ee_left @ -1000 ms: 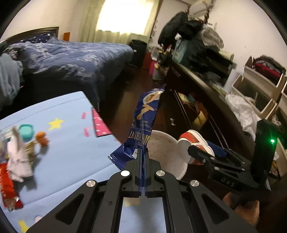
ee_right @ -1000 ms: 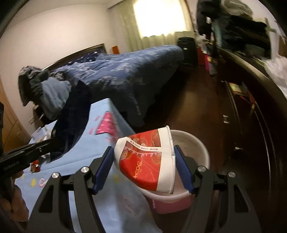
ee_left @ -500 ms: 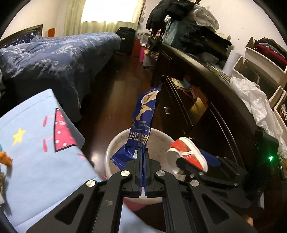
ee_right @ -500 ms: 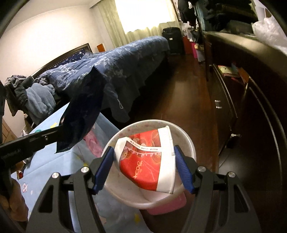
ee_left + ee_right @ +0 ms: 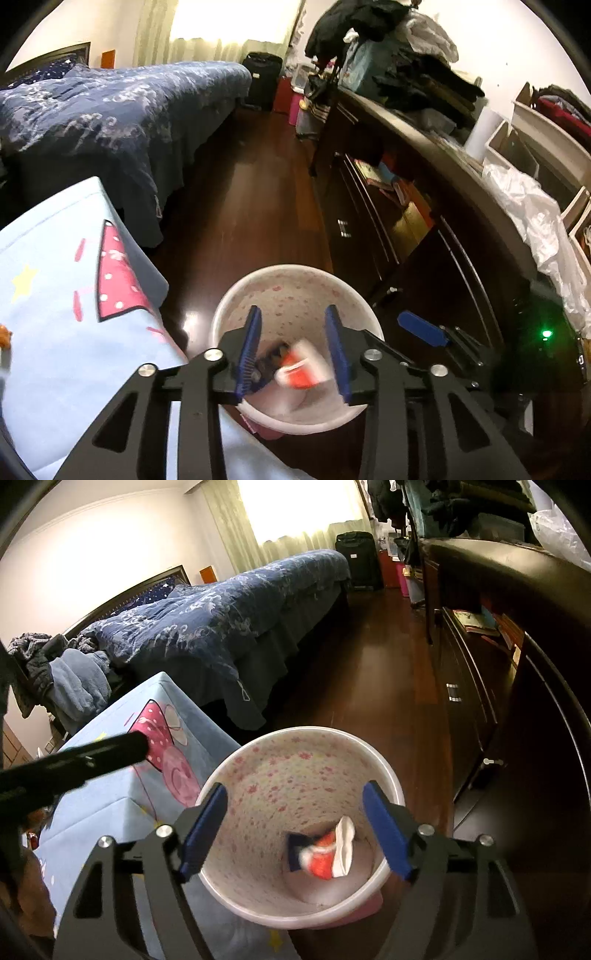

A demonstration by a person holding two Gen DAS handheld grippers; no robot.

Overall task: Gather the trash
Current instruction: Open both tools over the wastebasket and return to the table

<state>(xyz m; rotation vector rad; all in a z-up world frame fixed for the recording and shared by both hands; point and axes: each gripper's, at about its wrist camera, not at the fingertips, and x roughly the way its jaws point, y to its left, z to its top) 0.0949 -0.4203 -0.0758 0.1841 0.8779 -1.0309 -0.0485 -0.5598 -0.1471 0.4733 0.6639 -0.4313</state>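
Note:
A white waste bin with pink flecks stands on the floor beside the blue cloth table; it also shows in the right wrist view. My left gripper is open and empty above the bin. My right gripper is open and empty above it too. A crushed red and white paper cup lies blurred inside the bin beside a dark blue snack wrapper. The cup and wrapper also show in the left wrist view.
The blue cartoon tablecloth lies to the left, the bin against its corner. A dark wooden cabinet runs along the right. A bed with a navy quilt stands behind. Brown wood floor lies between them.
Both grippers have opened above the bin. The blue wrapper has left my left gripper and the paper cup my right one; both now lie inside the bin.

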